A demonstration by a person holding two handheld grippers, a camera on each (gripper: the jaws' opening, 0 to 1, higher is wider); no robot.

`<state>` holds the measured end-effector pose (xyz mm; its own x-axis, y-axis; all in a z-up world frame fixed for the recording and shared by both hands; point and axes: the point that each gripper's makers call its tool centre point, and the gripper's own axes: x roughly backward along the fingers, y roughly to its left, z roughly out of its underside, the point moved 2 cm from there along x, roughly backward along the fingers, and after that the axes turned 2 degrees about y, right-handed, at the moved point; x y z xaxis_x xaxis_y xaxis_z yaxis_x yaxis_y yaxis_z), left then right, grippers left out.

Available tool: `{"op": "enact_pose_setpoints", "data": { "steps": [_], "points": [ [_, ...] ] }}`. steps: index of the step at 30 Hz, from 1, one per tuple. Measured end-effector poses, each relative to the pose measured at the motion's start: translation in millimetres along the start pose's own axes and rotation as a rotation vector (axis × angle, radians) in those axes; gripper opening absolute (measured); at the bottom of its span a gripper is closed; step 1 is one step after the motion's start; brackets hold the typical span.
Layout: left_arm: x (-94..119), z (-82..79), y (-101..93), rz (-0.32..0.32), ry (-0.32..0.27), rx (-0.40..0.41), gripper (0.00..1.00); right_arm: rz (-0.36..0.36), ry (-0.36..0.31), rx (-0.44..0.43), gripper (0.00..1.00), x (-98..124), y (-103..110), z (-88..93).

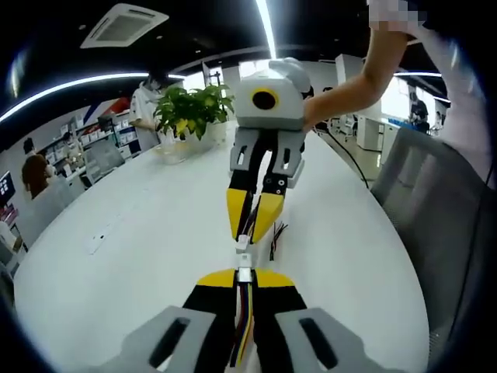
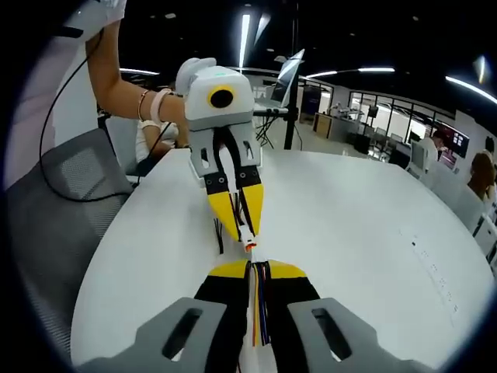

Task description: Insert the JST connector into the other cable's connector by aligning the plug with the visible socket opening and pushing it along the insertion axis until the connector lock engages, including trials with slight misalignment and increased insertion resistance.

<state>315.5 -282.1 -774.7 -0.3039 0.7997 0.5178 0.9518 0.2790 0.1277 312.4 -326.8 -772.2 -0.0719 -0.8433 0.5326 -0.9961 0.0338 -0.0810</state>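
Left gripper view: left gripper clamps socket; right gripper opposite clamps plug. Connectors nose-to-nose above table, just apart, axes approx. in line w/ jaws; push runs straight along that.

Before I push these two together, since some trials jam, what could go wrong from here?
The left gripper and right gripper each pinch a cable, and the white connectors sit tip to tip between them. A slight tilt could jam plug against socket. Each connector sticks out beyond the jaws, so a hard push may slide the wires back through the grip. Lock engagement is too small to see.
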Motion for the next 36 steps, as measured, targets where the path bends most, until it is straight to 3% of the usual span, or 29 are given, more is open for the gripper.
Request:
{"op": "enact_pose_setpoints", "data": {
  "steps": [10,36],
  "points": [
    [-3.0,-3.2,0.0,-0.004,-0.005,-0.002,0.00,-0.011,0.007,0.003,0.04,0.2,3.8,1.0],
    [-4.6,-12.8,-13.7,0.065,-0.003,-0.070,0.00,-0.094,0.011,0.084,0.03,6.3,8.6,1.0]
  ]
}}
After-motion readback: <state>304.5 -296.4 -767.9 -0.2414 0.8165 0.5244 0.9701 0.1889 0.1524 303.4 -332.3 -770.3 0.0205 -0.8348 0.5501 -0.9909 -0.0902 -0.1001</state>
